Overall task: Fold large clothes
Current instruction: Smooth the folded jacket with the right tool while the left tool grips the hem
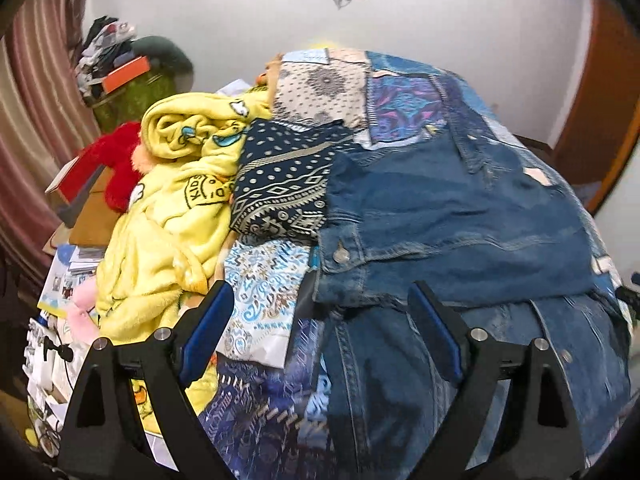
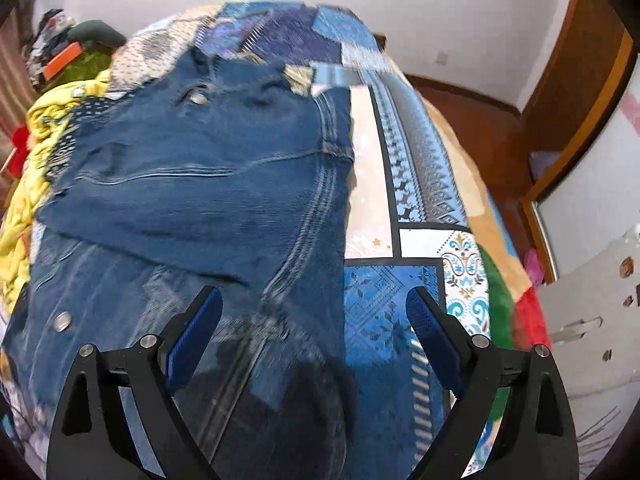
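Denim jacket [image 2: 192, 184] edge between right hand-held gripper [image 2: 314, 300] fingers.

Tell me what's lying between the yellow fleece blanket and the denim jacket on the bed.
In the left wrist view, a folded navy patterned cloth lies between the yellow fleece blanket and the denim jacket.

At the right of the frame, the patterned bedspread [image 2: 416, 184] beside the denim jacket [image 2: 208, 200] lies bare. At the left, a yellow blanket [image 1: 168, 216] and a folded navy cloth [image 1: 280, 188] crowd the jacket's edge.
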`<state>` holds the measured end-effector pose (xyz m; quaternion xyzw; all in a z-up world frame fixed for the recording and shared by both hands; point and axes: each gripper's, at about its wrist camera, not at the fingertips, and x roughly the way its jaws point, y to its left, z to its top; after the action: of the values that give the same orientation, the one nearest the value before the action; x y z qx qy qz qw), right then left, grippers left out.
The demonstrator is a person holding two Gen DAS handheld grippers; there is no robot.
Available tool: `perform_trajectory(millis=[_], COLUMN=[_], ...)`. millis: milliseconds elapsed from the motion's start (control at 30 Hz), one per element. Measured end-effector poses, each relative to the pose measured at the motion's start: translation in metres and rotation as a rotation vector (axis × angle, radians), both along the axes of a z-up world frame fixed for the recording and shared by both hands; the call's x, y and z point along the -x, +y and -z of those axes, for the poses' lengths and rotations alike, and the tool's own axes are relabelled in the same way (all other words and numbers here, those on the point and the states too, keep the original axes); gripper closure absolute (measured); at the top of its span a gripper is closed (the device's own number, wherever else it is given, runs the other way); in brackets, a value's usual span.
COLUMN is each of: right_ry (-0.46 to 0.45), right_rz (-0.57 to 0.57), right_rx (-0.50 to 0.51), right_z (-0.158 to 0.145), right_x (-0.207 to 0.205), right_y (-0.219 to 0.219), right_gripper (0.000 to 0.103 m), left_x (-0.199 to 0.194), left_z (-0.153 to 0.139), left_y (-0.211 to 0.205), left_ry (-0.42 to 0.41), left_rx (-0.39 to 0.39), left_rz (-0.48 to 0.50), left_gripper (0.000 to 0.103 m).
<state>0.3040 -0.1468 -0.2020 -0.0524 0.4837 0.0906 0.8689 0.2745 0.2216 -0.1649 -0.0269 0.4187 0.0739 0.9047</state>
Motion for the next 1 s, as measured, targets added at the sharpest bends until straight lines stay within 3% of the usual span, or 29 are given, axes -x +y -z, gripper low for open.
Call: perform_trajectory(millis=[200,400,633,800,900,1000], right_ry=[-0.039,-0.003,0.118,0.171,0.205,0.216], right_rz=[-0.016,0.003,0.057,0.087,0.084,0.067], right_rx=[-0.029,-0.07,-0.142,-0.276,-0.34,-0.375], right_z=[-0.014,-0.004,0.029,0.04,0.047,0.05], right_x=[0.031,0.065,0.088,0.091,0.087,0.086], right_y=[-0.001,-0.016,-0.037,-0.054,-0.058,-0.054], right_gripper=[0.011,0.011,0.011,0.011,0.011,0.012], left_x=[0.035,0.061,0.083,0.091,0.094,0.095], left_z=[0.008,0.045,0.095,0.119,0.124,0.121], left_y=[-0.01,-0.012,0.001,0.004,0.004,-0.001], left_ry=[0.03,0.137,0.248,0.299,0.289,0.277], left_rx=[0.01,0.082,0.306,0.449,0.515,0.556], left_rz=[0.051,0.064,-0.006,-0.031,-0.042,-0.019], left_gripper=[0.013,0.013,0.013,0.014,0.018,0.037])
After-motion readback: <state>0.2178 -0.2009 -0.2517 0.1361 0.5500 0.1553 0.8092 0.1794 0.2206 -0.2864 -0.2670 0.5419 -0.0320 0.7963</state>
